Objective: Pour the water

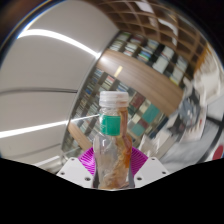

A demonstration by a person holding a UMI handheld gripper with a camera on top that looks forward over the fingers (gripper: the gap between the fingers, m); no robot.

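A pale ceiling fills much of the tilted scene, crossed by two long strip lights that glow white along its curve. Beyond it, tall wooden shelving rises in stacked tiers, its compartments holding what appear to be small boxes and assorted goods, though the contents cannot be made out. A light wooden band runs diagonally below the shelves. Darker fittings crowd the far side of the room. Lighting is bright and even, seemingly from the ceiling fixtures.
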